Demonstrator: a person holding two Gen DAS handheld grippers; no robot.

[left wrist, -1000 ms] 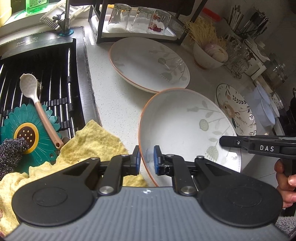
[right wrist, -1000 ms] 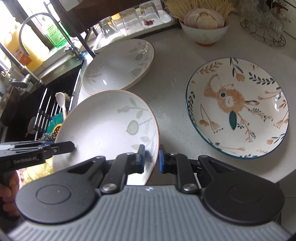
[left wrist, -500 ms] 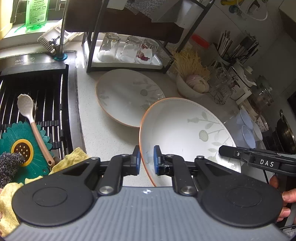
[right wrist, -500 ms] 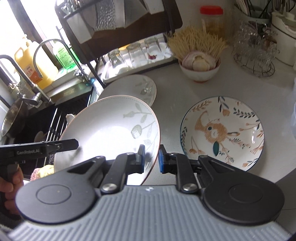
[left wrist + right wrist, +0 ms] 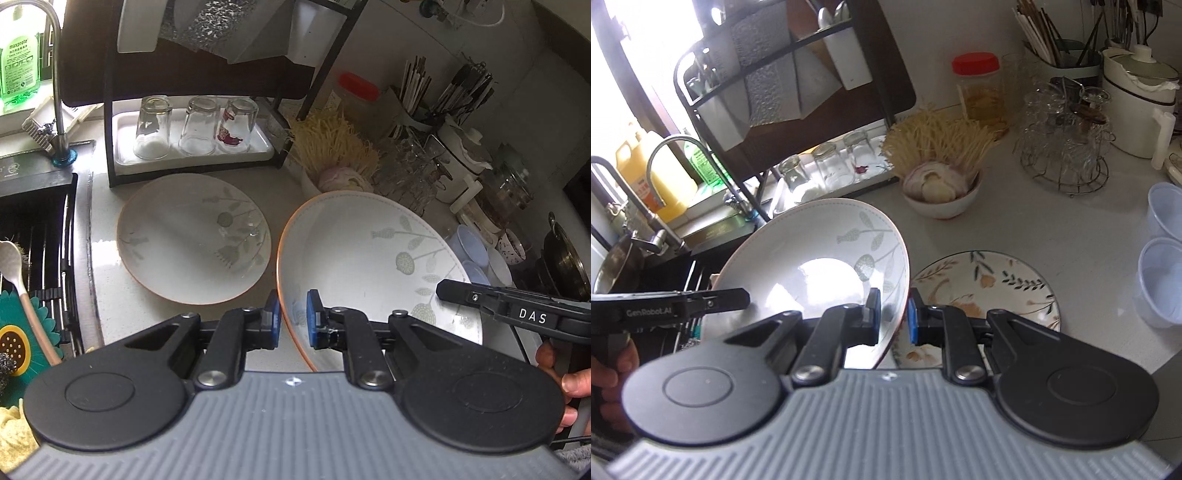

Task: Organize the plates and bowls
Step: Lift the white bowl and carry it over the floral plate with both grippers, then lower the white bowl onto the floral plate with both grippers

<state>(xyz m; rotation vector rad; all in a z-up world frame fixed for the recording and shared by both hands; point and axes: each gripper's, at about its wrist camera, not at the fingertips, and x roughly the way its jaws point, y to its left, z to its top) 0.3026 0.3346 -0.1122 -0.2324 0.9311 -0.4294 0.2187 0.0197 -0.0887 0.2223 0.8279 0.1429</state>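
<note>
Two grippers, left and right, are pinching opposite rims of one plate, carrying it aloft beside its twin, probably needing lowering on top.

Both wrist views high over the counter, facing opposite sides, close, sharing the leaf-patterned plate.

"DAS" stands in white letters on the black right tongs, seen from the left wrist. "GenRobot.AI" is printed on the black left tongs, seen from the right wrist. The green bottle by the window reads "maxprote"; its smaller print is illegible.
</note>
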